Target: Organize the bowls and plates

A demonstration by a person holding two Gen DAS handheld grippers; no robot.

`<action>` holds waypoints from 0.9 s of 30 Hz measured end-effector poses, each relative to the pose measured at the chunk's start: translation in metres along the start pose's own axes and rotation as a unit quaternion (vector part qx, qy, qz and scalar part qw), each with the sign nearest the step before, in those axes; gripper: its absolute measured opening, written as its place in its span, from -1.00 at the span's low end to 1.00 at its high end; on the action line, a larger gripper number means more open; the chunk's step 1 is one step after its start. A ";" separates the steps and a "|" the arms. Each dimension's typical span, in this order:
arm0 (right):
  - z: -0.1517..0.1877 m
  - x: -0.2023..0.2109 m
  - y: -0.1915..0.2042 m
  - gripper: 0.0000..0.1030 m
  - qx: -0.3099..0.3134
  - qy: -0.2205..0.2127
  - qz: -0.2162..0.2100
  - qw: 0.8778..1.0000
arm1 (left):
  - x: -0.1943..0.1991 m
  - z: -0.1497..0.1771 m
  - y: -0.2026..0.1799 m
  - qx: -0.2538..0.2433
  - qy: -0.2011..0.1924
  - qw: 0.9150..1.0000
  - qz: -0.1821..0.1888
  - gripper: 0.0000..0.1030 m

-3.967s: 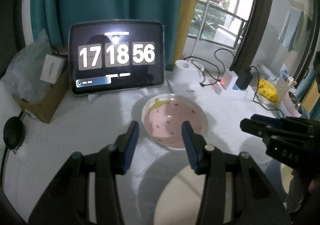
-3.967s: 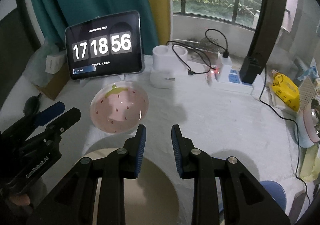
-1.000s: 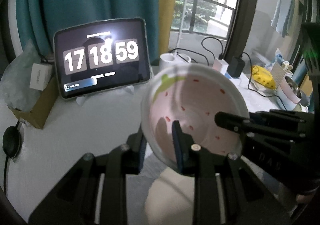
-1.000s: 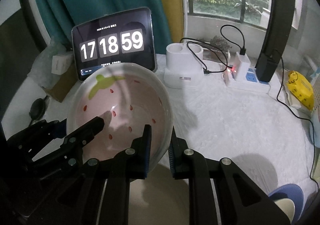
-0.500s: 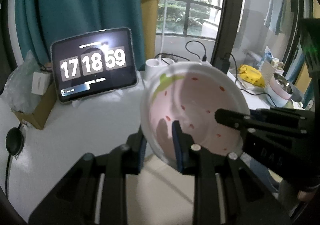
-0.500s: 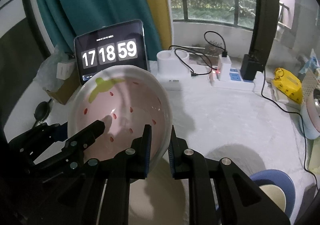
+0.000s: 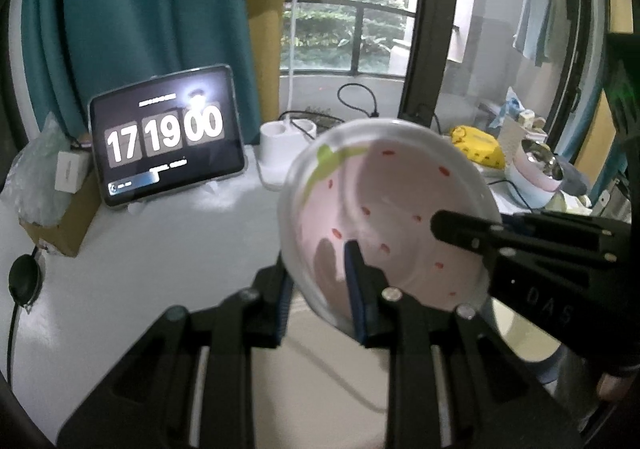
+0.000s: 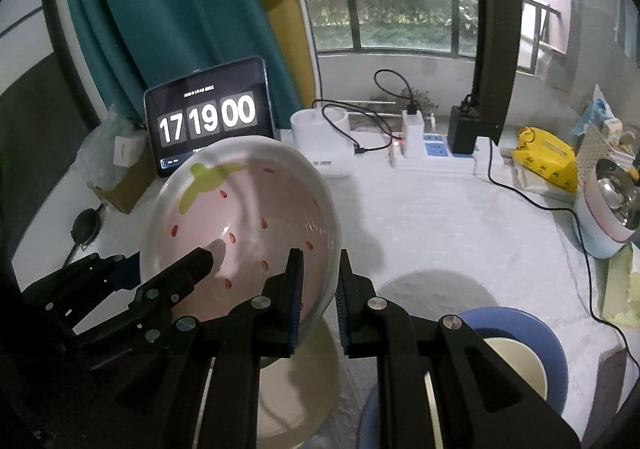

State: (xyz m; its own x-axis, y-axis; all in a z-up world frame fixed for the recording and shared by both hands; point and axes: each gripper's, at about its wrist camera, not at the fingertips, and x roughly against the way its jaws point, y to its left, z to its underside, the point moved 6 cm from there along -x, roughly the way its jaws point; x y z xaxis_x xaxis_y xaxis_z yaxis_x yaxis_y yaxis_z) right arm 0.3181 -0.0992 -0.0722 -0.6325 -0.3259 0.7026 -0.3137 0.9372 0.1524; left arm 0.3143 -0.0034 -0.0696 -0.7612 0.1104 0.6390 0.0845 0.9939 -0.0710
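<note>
I have the strawberry bowl [image 8: 240,225] clear of the counter [image 8: 440,233], pinched at its rim from two sides. My right claw [image 8: 318,301] is clamped on the near rim, one finger inside the bowl and one outside; my left claw [image 7: 320,289] grips the rim at the other side in the same way. Two grips make sense to me: the bowl is wide, glazed and probably slick, so a single pinch on the edge would let it swing or slip. It hangs tilted, its inside facing the cameras.

Directly below it lies a cream plate [image 8: 296,381], and to the right sits a blue bowl [image 8: 532,333] with something pale nested inside. I judge the strawberry bowl is bound for one of those stacks, and which one I cannot tell.

The counter is white and a bit mottled. At its back stand a tablet [image 8: 208,117] showing a clock, a white lamp base [image 8: 320,145] with its lamp head overhead, and a power strip [image 8: 436,153] with cables. A yellow packet [image 8: 548,157] and a pink-and-steel pot [image 8: 612,209] sit far right, a cardboard box [image 8: 120,185] far left. Behind are teal curtains and a window onto a railed balcony.
</note>
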 end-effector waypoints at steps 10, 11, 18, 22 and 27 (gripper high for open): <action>0.012 0.021 -0.026 -0.69 -0.024 -0.007 -0.001 1.000 | 0.008 0.003 -0.033 -0.019 -0.001 1.000 0.008 -0.51; 0.013 0.024 -0.029 -0.69 -0.025 -0.008 0.000 1.000 | 0.009 0.004 -0.036 -0.020 0.000 1.000 0.009 -0.51; 0.023 0.039 -0.050 -0.69 -0.040 -0.015 0.002 0.999 | 0.011 0.007 -0.061 -0.033 0.002 0.999 0.015 -0.51; 0.029 0.047 -0.064 -0.69 -0.054 -0.017 0.003 0.998 | 0.013 0.010 -0.078 -0.042 0.004 0.999 0.021 -0.51; 0.036 0.057 -0.080 -0.69 -0.065 -0.020 0.006 0.998 | 0.013 0.013 -0.097 -0.051 0.008 0.998 0.027 -0.51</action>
State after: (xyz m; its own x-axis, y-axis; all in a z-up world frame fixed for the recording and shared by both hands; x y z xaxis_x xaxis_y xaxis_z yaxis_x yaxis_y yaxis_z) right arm 0.2818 -0.1970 -0.0697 -0.6645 -0.3164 0.6770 -0.2134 0.9486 0.2339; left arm 0.2878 -0.0982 -0.0648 -0.7435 0.1628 0.6486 0.1901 0.9814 -0.0284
